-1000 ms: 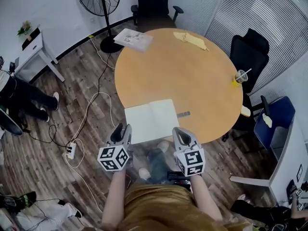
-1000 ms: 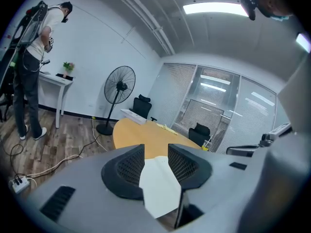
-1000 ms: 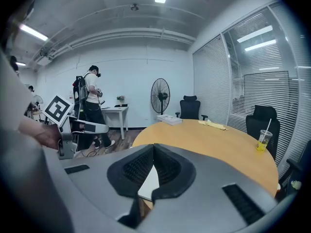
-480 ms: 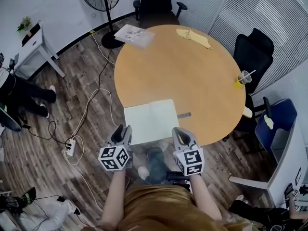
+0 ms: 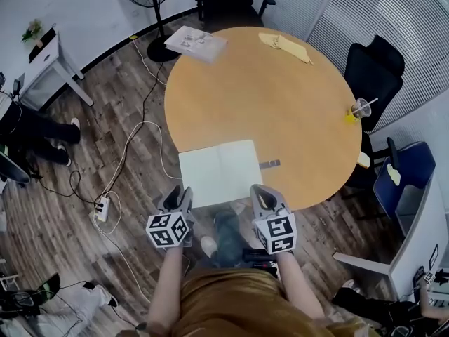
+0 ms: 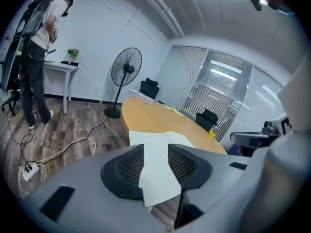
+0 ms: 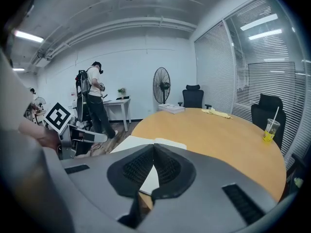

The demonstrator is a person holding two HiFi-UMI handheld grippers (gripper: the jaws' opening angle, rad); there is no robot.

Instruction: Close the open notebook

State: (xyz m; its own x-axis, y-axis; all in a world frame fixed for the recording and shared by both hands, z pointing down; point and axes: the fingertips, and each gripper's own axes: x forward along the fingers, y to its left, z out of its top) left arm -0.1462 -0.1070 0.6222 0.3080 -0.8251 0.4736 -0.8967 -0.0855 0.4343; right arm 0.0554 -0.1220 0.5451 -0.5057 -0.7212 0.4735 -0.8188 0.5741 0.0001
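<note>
Left tool (image 5: 179,194) spread, right tool (image 5: 265,195) pressed together, both empty near the notebook (image 5: 221,170).

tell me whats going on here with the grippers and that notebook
A person is at the near edge of a round wooden table with a gripper in each hand. The notebook lies open and flat at that edge. The left gripper, jaws apart, and the right gripper, jaws together, hover by its near corners. Neither holds anything, so closing has not begun.
</note>
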